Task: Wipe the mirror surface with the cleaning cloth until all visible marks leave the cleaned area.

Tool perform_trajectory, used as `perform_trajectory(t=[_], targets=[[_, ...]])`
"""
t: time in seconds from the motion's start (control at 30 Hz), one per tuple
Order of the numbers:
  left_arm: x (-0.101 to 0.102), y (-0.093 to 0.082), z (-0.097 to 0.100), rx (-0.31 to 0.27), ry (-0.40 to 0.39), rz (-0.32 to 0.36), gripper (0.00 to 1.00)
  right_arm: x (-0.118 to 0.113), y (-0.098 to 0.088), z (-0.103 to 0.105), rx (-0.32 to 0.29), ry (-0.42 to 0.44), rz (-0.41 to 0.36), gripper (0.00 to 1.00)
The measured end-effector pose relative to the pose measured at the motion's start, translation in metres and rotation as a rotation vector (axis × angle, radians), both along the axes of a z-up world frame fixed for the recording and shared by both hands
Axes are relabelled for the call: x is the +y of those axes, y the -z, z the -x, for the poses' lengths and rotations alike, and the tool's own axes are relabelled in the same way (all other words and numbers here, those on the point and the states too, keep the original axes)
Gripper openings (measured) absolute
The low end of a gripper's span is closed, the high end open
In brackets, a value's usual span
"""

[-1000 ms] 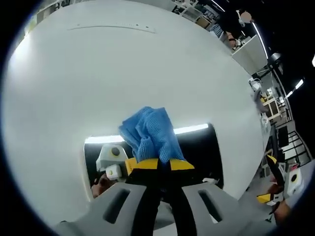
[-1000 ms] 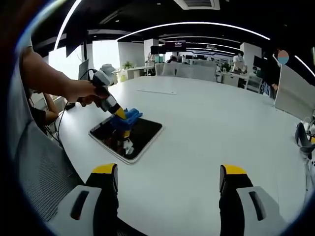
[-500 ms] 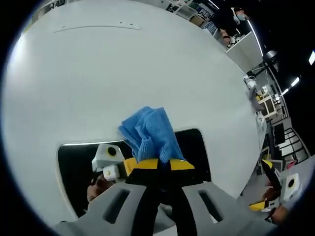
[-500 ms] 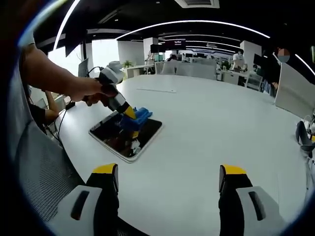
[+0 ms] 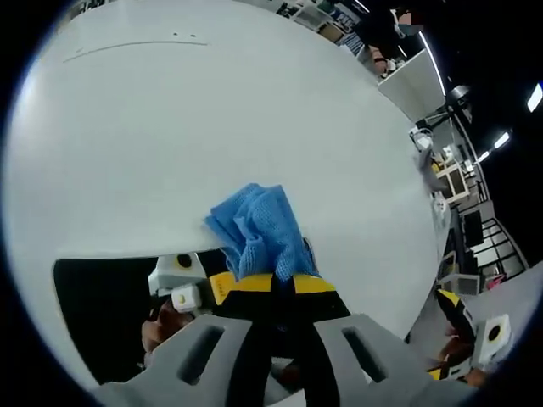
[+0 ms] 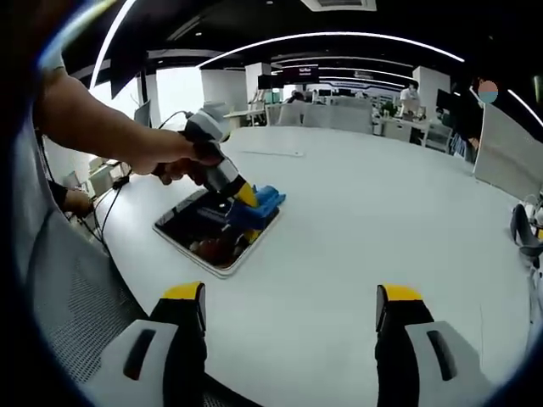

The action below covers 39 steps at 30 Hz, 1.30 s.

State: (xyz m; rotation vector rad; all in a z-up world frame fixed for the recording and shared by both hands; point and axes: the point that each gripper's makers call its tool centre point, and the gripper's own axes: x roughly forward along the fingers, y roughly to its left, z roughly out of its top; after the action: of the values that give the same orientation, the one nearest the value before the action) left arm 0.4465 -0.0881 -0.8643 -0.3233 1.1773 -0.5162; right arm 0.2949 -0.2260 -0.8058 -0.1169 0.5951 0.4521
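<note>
A blue cleaning cloth bunches out of my left gripper, whose yellow-tipped jaws are shut on it. The cloth presses on the dark mirror, which lies flat on the white table and reflects the gripper. In the right gripper view the mirror lies at the left, with the cloth at its far right edge, held by the left gripper in a person's hand. My right gripper hangs open over the near table edge, its jaws wide apart and nothing between them.
The large round white table spreads to the right and back. A grey chair back stands at the left by the table edge. Desks and people are far behind.
The left gripper has swept the cloth across the mirror toward its far right edge. In its view the mirror has slid left. The right gripper has stayed put.
</note>
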Motion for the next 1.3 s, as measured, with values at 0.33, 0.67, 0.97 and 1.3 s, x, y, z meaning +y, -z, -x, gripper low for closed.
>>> perform_trajectory(t=[0.33,0.67,0.97,1.3], targets=[[-0.015,0.0,0.0,0.015,0.006,0.013,0.03,0.0,0.002,0.001,0.01,0.001,-0.003,0.8],[-0.015,0.0,0.001,0.017,0.019,-0.002,0.03,-0.001,0.002,0.001,0.012,0.001,0.001,0.79],[-0.015,-0.001,0.009,0.015,-0.019,0.021,0.03,-0.001,0.004,0.002,0.019,-0.009,0.005,0.78],[-0.011,-0.001,0.028,0.005,0.003,0.012,0.02,-0.005,0.006,0.002,0.021,-0.009,0.011,0.78]])
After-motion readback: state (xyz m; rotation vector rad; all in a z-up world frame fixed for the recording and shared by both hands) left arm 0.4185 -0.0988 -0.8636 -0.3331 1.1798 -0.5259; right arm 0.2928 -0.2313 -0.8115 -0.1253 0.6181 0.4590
